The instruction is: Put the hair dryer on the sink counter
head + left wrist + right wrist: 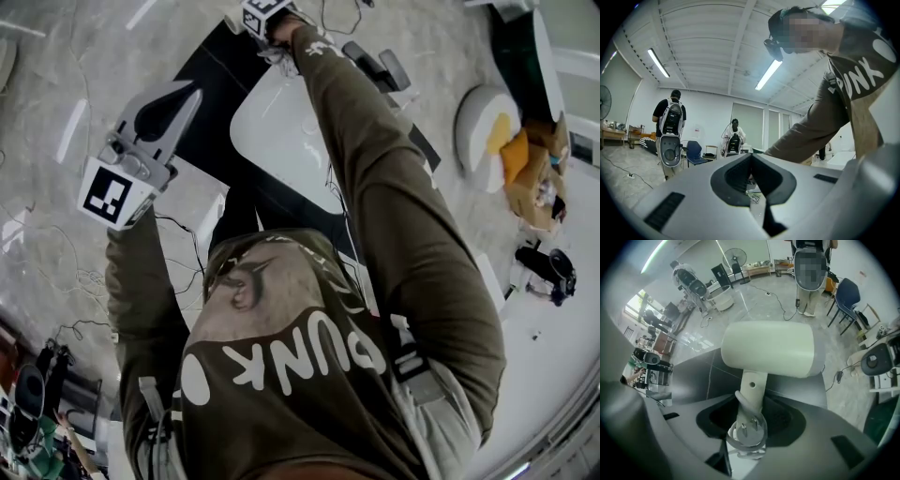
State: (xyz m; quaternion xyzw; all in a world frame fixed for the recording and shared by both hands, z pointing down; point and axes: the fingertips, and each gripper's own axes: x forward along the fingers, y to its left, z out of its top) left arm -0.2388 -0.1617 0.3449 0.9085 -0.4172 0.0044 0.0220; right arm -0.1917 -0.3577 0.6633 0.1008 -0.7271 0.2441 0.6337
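The hair dryer (768, 350) has a cream barrel with a grey end. Its handle points down into my right gripper (751, 401), which is shut on the handle. The grey cord and plug (746, 430) are wound round the handle's base. Below the dryer lies the dark counter (693, 376). In the head view my right gripper (267, 14) reaches over the far end of the white sink basin (281, 141) set in the black counter (211, 103); the dryer is hidden there. My left gripper (178, 98) is raised at the left, shut and holding nothing.
A round white object (483, 122), orange items (525, 159) and a black device (548, 272) sit at the right. Cables (66, 272) trail over the marble floor. People with backpacks (671, 117) and a blue chair (693, 152) stand behind.
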